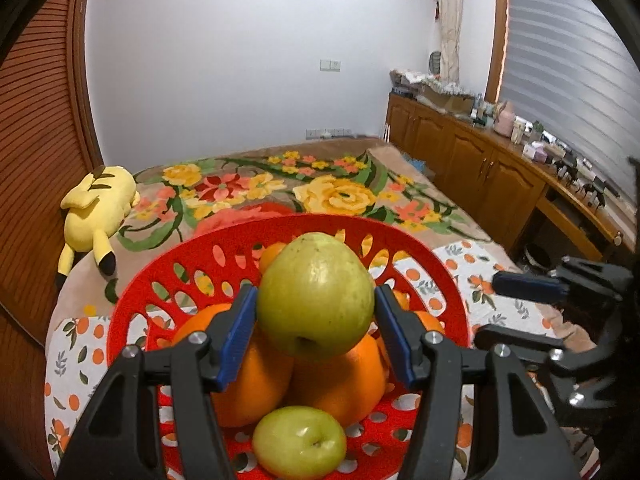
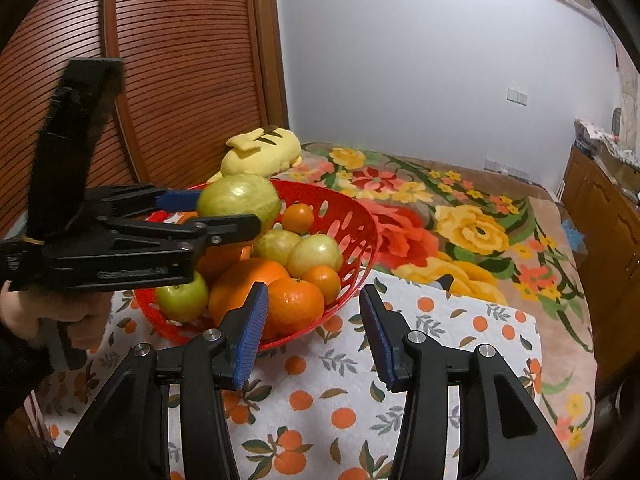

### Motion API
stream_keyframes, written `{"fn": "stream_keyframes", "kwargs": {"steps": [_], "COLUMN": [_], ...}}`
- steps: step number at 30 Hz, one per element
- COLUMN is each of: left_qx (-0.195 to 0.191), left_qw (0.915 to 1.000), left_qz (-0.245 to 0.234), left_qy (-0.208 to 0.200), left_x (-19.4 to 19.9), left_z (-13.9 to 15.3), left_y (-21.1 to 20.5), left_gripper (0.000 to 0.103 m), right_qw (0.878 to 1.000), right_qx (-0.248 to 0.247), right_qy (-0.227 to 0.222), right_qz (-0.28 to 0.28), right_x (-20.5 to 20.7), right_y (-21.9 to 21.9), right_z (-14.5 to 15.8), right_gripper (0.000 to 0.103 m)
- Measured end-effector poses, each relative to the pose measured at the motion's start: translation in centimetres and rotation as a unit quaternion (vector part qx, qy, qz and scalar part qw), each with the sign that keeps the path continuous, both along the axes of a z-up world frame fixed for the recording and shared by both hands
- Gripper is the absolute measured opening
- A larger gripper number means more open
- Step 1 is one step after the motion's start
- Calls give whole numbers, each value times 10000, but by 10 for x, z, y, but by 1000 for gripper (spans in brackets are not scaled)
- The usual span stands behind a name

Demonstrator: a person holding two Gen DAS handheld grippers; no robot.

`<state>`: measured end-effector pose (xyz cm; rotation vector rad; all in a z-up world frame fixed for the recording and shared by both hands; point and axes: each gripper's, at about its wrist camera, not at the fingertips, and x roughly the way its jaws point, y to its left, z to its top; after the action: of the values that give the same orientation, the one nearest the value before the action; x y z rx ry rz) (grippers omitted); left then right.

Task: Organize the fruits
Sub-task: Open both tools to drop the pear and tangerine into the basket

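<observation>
My left gripper (image 1: 316,316) is shut on a large green guava (image 1: 316,294) and holds it above the red perforated basket (image 1: 168,280). The basket holds several oranges (image 1: 252,384) and another green guava (image 1: 299,442) at its near side. In the right wrist view the left gripper (image 2: 236,210) grips the guava (image 2: 239,202) over the basket (image 2: 360,240), which holds oranges (image 2: 296,304) and green guavas (image 2: 316,254). My right gripper (image 2: 314,334) is open and empty, just in front of the basket's near right rim. It also shows in the left wrist view (image 1: 520,308).
The basket stands on a white cloth printed with oranges (image 2: 400,360), laid on a floral blanket (image 2: 460,220). A yellow plush toy (image 1: 96,208) lies at the far left. Wooden cabinets (image 1: 480,164) with clutter line the right side. A slatted wooden door (image 2: 180,80) stands left.
</observation>
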<state>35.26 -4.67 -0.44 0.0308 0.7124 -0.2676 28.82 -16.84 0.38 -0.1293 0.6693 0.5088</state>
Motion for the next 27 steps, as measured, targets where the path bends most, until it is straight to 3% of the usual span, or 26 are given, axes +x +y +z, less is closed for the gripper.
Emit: {"fn": "stream_keyframes", "kwargs": {"steps": [16, 27], "left_qx": [13, -150], "left_qw": [9999, 9993], "left_qz": [70, 116], "left_qy": [-158, -319], "left_x": [-24, -89], "left_z": [9, 8], "left_y": [1, 20], "left_gripper": [59, 59], "right_qw": [9999, 9991], "right_qx": [112, 171], "right_qy": [-9, -140], "right_qz": [-77, -350], "right_x": [-21, -57], "right_y": [-3, -1], "right_z": [1, -2], "right_gripper": [48, 48]}}
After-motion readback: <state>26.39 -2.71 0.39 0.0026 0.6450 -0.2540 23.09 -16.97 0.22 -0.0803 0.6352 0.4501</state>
